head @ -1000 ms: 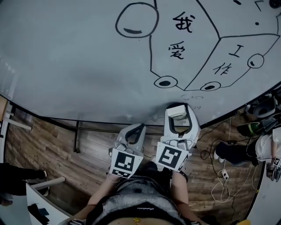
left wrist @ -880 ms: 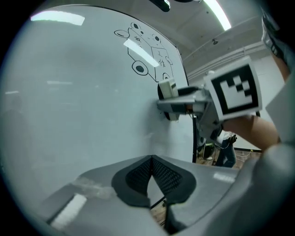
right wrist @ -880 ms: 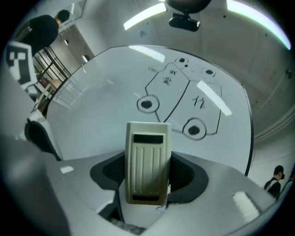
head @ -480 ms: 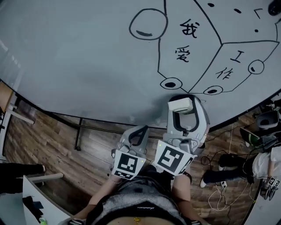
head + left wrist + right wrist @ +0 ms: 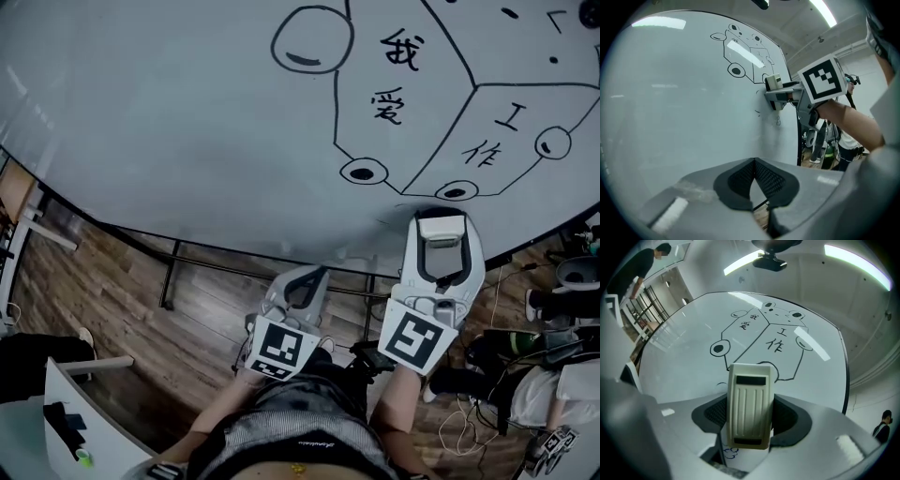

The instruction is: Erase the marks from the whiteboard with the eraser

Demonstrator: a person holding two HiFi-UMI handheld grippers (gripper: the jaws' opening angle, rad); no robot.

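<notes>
The whiteboard (image 5: 169, 122) carries a black line drawing of a boxy bus with wheels (image 5: 363, 172) and handwritten characters (image 5: 400, 49). My right gripper (image 5: 441, 234) is shut on a cream ribbed eraser (image 5: 441, 228), low on the board just under the drawing's right wheel (image 5: 457, 190). In the right gripper view the eraser (image 5: 749, 399) stands upright between the jaws, covering the drawing's lower edge (image 5: 787, 378), with small blue scribbles (image 5: 729, 453) below it. My left gripper (image 5: 314, 274) hangs shut and empty below the board. Its pads (image 5: 740, 180) meet, and that view shows the eraser (image 5: 773, 82) against the board.
The board's black stand (image 5: 169, 281) rises from a wood floor (image 5: 112, 319). Cables (image 5: 487, 412) and a seated person's legs (image 5: 525, 384) are at the right. A white table corner (image 5: 56, 431) sits at the lower left. Faint small marks (image 5: 757, 111) lie near the board's lower edge.
My right gripper has carried the eraser to the right along the board's lower part, from between the two wheels to under the right wheel. The left gripper stays shut and low.
</notes>
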